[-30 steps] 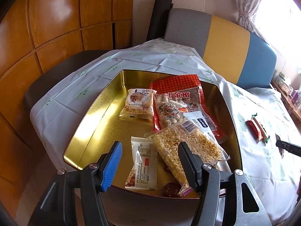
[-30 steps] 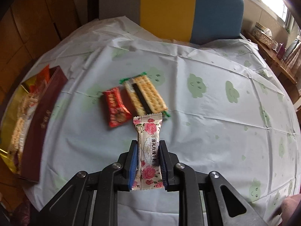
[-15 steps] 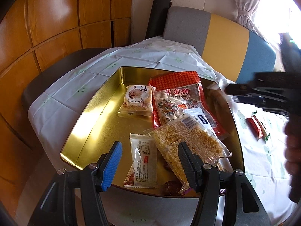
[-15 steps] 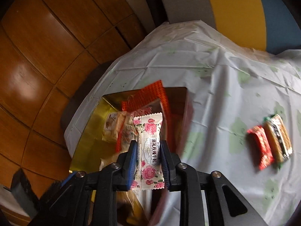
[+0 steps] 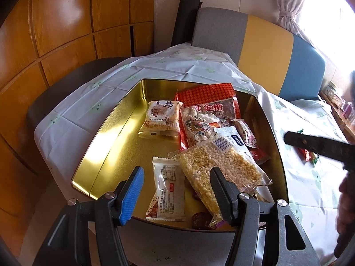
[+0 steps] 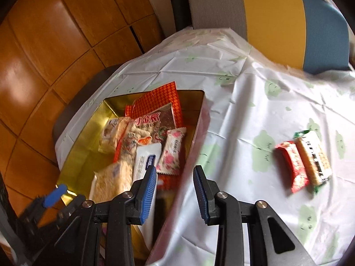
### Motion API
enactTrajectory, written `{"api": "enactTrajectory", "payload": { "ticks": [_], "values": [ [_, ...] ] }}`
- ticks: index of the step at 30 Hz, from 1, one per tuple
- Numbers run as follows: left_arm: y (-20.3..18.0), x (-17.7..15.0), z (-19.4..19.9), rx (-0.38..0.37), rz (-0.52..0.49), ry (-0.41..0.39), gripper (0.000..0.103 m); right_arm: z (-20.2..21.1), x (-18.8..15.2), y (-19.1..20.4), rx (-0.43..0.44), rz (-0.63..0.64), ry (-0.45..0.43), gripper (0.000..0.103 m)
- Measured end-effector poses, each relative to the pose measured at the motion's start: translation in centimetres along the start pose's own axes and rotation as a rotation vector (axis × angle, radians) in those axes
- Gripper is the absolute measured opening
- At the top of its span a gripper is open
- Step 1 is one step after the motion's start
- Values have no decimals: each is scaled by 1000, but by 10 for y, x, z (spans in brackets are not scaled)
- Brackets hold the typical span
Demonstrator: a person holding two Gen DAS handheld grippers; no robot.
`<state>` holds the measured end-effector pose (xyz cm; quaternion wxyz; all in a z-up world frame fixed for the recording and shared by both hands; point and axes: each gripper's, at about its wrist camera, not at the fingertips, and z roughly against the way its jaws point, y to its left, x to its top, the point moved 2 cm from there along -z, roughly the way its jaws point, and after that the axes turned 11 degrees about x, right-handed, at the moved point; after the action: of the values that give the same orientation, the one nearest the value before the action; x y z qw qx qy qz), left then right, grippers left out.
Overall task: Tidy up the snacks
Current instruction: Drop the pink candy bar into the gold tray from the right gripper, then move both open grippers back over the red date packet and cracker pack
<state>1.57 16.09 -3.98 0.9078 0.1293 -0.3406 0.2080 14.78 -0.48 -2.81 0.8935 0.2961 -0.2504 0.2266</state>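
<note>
A gold tin (image 5: 106,133) on the white tablecloth holds several snack packets: a big red bag (image 5: 208,110), a puffed-corn bag (image 5: 221,168), a pastry packet (image 5: 163,117) and a white packet (image 5: 169,190). The rose-patterned packet (image 6: 172,153) lies loose in the tin, against the red bag. My right gripper (image 6: 174,170) hovers over the tin's right wall; its jaws are opening and hold nothing. Over the tin's near edge, my left gripper (image 5: 176,173) is open and grips nothing. A red packet (image 6: 292,166) and a cracker packet (image 6: 314,157) lie on the cloth to the right.
A grey, yellow and blue chair back (image 5: 266,44) stands behind the table. Wooden wall panels (image 5: 66,22) and a dark seat (image 5: 66,77) are to the left. A person's hand (image 5: 346,210) holds the right gripper at the right edge of the left wrist view.
My right gripper swung left from the cloth to the tin with the rose packet, then let go; the packet now lies in the tin. The left gripper stayed still.
</note>
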Motion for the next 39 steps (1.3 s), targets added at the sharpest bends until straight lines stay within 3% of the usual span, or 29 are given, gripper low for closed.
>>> {"api": "enactTrajectory", "payload": {
  "ticks": [9, 22, 26, 31, 39],
  "values": [
    [-12, 0, 13, -7, -47, -24, 63, 36, -26, -24, -142, 87, -2, 38],
    [-32, 0, 24, -21, -104, -46, 63, 112, -54, -122, -430, 98, 59, 40],
    [-43, -1, 28, -31, -131, -52, 63, 129, -66, -161, -511, 37, 52, 40],
    [-60, -2, 33, -48, -173, -59, 63, 139, -76, -204, -547, -146, 42, 40],
    [-90, -2, 41, -92, -235, -66, 63, 150, -82, -227, -585, -270, 51, 40]
  ]
}}
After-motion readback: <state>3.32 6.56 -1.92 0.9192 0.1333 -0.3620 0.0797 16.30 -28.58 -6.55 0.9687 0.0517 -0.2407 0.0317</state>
